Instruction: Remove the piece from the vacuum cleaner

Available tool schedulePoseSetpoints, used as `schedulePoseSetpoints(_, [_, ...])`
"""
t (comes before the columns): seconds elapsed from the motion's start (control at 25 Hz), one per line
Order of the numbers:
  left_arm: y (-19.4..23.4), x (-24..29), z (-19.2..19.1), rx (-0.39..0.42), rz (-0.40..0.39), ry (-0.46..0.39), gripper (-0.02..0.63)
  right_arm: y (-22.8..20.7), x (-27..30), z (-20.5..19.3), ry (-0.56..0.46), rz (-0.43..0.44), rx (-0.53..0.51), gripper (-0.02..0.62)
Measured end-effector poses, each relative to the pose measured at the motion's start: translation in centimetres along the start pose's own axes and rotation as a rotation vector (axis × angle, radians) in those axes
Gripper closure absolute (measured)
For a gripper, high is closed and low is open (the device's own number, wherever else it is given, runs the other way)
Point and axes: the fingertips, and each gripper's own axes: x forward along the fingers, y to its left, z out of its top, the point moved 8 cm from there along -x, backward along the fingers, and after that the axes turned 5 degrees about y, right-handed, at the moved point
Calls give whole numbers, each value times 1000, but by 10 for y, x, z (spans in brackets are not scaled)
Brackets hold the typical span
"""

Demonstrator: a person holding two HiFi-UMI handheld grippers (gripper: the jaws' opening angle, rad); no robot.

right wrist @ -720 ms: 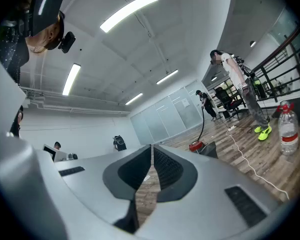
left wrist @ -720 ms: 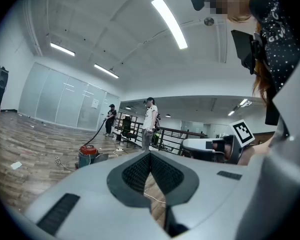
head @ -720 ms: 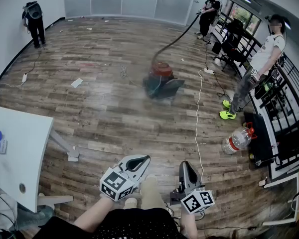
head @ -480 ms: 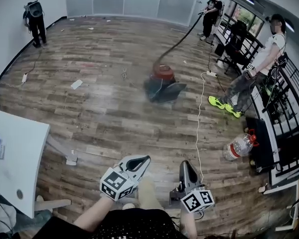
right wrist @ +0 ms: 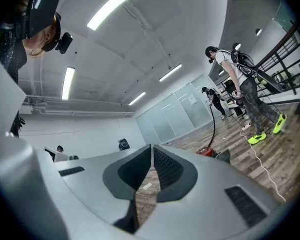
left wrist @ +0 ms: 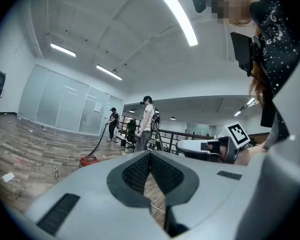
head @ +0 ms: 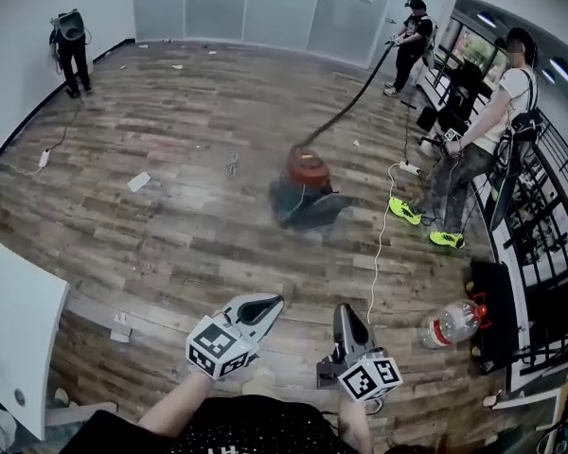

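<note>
A red and dark vacuum cleaner (head: 306,185) stands on the wood floor in the middle distance; it also shows small in the left gripper view as the vacuum cleaner (left wrist: 89,160) and in the right gripper view as the vacuum cleaner (right wrist: 208,152). Its black hose (head: 350,102) runs up to a person at the far right. My left gripper (head: 268,305) and right gripper (head: 346,318) are held low near my body, far short of the vacuum. Both are shut with nothing between the jaws.
A white cable (head: 380,244) crosses the floor right of the vacuum. A plastic water jug (head: 449,323) lies at the right by black railings (head: 540,244). A person in green shoes (head: 415,212) stands near. A white table (head: 19,324) is at the left.
The view has moved forward: the vacuum sits lower and nearer in frame, the table has slid left. The person in green shoes has stepped leftward. Both grippers stay shut and low.
</note>
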Motion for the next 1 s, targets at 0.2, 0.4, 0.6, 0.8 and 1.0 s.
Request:
schedulePoseSetpoints(0.2, [31, 57, 10, 0, 15, -11, 598, -44, 43, 28, 3, 33, -21, 584])
schedulePoseSetpoints(0.4, [52, 95, 15, 0, 13, -18, 598, -77, 70, 35, 24, 38, -20, 584])
schedulePoseSetpoints(0.6, [83, 140, 21, -6, -14, 11, 598, -113, 100, 40, 28, 7, 23, 584])
schedulePoseSetpoints(0.8, [123, 197, 28, -24, -53, 39, 598, -157, 138, 54, 22, -42, 48, 584])
schedulePoseSetpoints(1.0, [176, 263, 49, -36, -83, 42, 598, -200, 188, 88, 27, -69, 27, 584])
